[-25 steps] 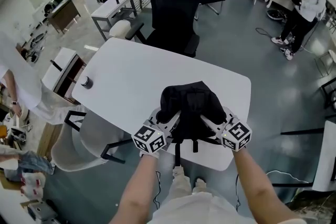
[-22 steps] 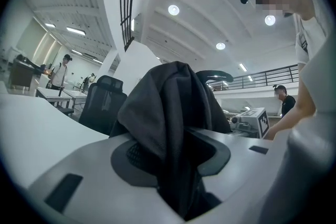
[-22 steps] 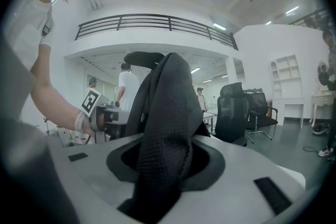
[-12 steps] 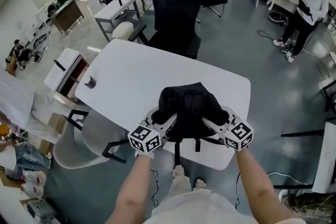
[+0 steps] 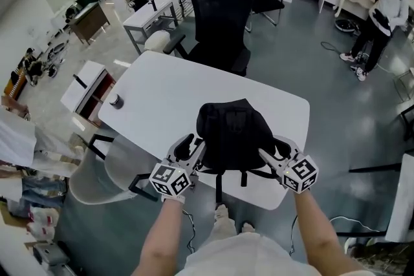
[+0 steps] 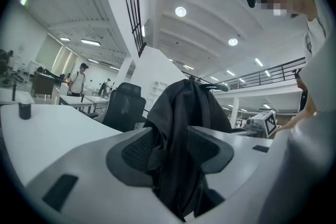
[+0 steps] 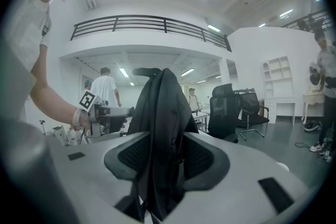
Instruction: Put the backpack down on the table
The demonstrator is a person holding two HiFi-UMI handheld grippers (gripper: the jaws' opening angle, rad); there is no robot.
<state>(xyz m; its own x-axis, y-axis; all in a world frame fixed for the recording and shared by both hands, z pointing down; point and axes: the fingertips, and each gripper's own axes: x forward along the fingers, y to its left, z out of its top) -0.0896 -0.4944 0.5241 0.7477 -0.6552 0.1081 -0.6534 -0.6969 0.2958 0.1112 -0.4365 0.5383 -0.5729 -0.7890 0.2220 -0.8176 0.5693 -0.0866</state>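
Note:
The black backpack stands upright on the white table near its front edge, with thin straps hanging over the edge. My left gripper is at the pack's left side, its jaws wide apart. My right gripper is at the pack's right side, also spread. In the left gripper view the backpack rises just beyond my left gripper, dark fabric showing in the gap, pads not pressing it. The right gripper view shows the same: the backpack beyond my right gripper.
A black office chair stands at the table's far side. A small dark cylinder sits at the table's left corner. A grey chair is tucked at the left. People stand far off at the back left and right.
Both grippers let go of the backpack, their jaws spread and they drew back and outward toward me. The backpack stays standing on the table.

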